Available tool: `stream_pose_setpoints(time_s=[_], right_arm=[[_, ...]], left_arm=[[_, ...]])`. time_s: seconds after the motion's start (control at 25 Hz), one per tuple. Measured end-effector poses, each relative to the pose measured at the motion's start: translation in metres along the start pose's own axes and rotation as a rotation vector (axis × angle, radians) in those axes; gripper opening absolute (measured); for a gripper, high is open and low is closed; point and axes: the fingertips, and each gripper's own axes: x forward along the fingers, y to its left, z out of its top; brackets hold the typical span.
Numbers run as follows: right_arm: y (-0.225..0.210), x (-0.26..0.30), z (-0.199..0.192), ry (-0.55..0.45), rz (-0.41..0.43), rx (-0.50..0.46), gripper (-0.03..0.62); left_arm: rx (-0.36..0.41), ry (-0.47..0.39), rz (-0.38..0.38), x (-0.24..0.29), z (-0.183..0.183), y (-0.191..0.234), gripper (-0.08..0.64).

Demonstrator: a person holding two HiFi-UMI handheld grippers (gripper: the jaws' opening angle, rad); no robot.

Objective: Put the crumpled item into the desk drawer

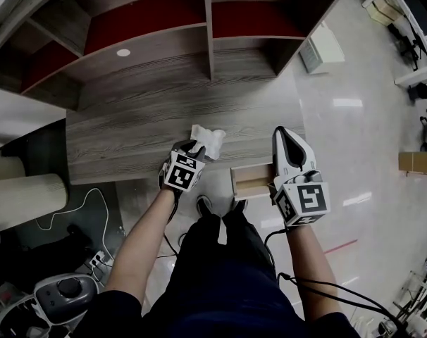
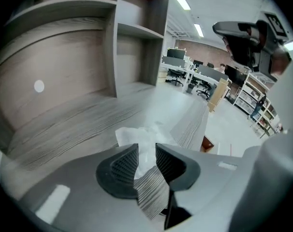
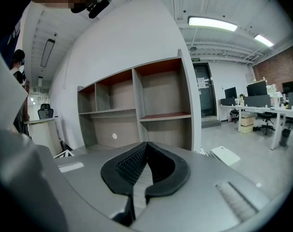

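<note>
A white crumpled paper (image 1: 209, 139) lies near the front edge of the grey wood-grain desk (image 1: 129, 132). My left gripper (image 1: 195, 148) is right behind it. In the left gripper view the paper (image 2: 145, 138) fills the narrow gap between the ribbed pads (image 2: 122, 166), and the left gripper (image 2: 146, 154) is shut on it. Just right of it the desk drawer (image 1: 250, 181) stands pulled out, showing a pale inside. My right gripper (image 1: 281, 134) hovers above the drawer's right side. Its jaws meet at the tips (image 3: 146, 146) with nothing in them, pointing toward the shelves.
Open shelf compartments (image 1: 150, 27) with red backs rise behind the desk. A white box (image 1: 322, 48) sits on the floor to the right, a cardboard box (image 1: 418, 162) further right. Cables and a grey device (image 1: 64, 293) lie at lower left. The person's legs (image 1: 220, 245) are below the drawer.
</note>
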Motion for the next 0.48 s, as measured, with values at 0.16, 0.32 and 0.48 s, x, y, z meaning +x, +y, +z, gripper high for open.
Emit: stream_pose_setpoints(time_s=[0.16, 0.32, 0.48], right_arm=[[-0.002, -0.006, -0.003, 0.001, -0.007, 0.004, 0.006], [-0.009, -0.018, -0.006, 0.0, -0.023, 0.01, 0.006], [-0.019, -0.029, -0.006, -0.003, -0.038, 0.022, 0.006]], left_arm=[[0.018, 0.034, -0.003, 0.01, -0.003, -0.004, 0.109], [0.055, 0.085, 0.006, 0.021, -0.009, -0.009, 0.047], [0.062, 0.112, 0.029, 0.023, -0.01, -0.012, 0.012]])
